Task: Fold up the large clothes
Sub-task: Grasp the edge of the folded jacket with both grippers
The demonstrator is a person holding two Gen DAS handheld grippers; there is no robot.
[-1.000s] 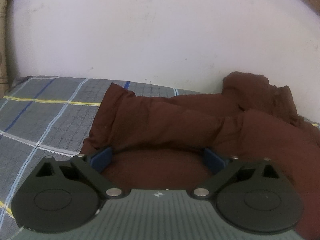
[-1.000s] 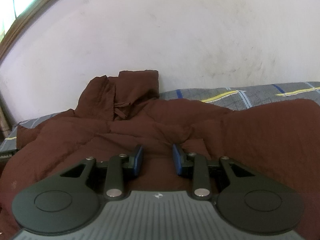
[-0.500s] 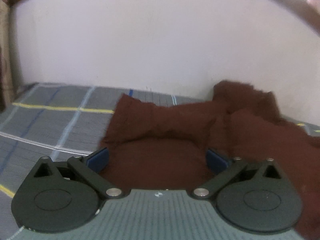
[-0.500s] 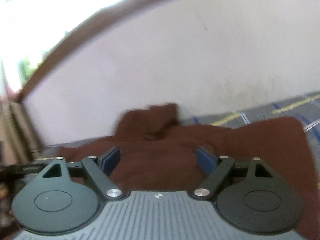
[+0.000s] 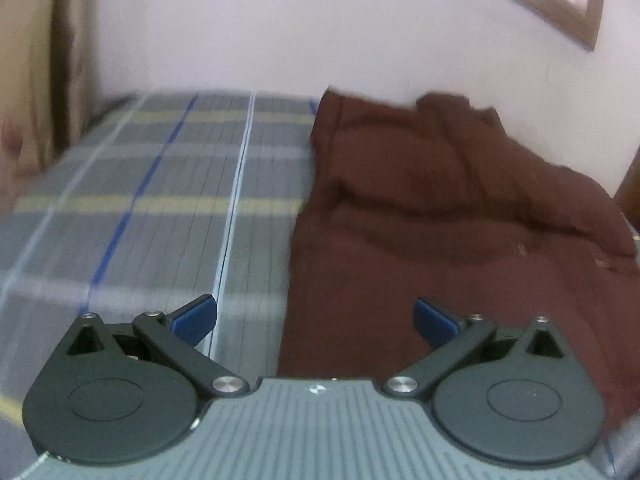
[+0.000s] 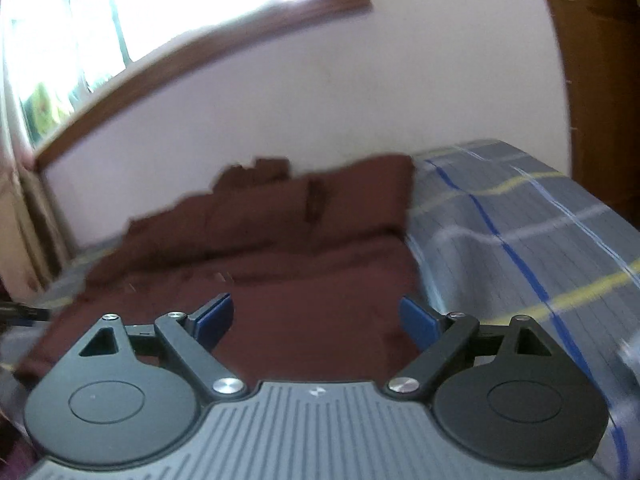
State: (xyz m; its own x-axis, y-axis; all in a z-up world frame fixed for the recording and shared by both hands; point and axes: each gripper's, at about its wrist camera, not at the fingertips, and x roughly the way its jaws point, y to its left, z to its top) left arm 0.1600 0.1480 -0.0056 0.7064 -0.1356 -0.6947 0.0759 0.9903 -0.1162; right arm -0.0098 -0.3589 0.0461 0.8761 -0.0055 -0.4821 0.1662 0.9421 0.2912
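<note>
A large dark maroon garment [image 5: 440, 216] lies spread on a bed with a grey plaid sheet [image 5: 168, 200], its far part bunched against the wall. In the left wrist view my left gripper [image 5: 316, 318] hangs above the garment's left edge, open, nothing between its blue pads. The right wrist view shows the same garment [image 6: 280, 248] with its right edge beside the plaid sheet [image 6: 520, 232]. My right gripper [image 6: 316, 318] stands above the cloth, its jaws still opening, holding nothing.
A pale wall [image 5: 320, 40] runs behind the bed. A wooden-framed window [image 6: 120, 20] is up on the wall. Brown cardboard or wood stands at the bed's end [image 6: 600, 60]. Bare plaid sheet lies beside the garment.
Both grippers pulled back and swung sideways away from the bunched cloth. The right gripper went from nearly shut to wide open. The garment now lies flatter with a straight side edge.
</note>
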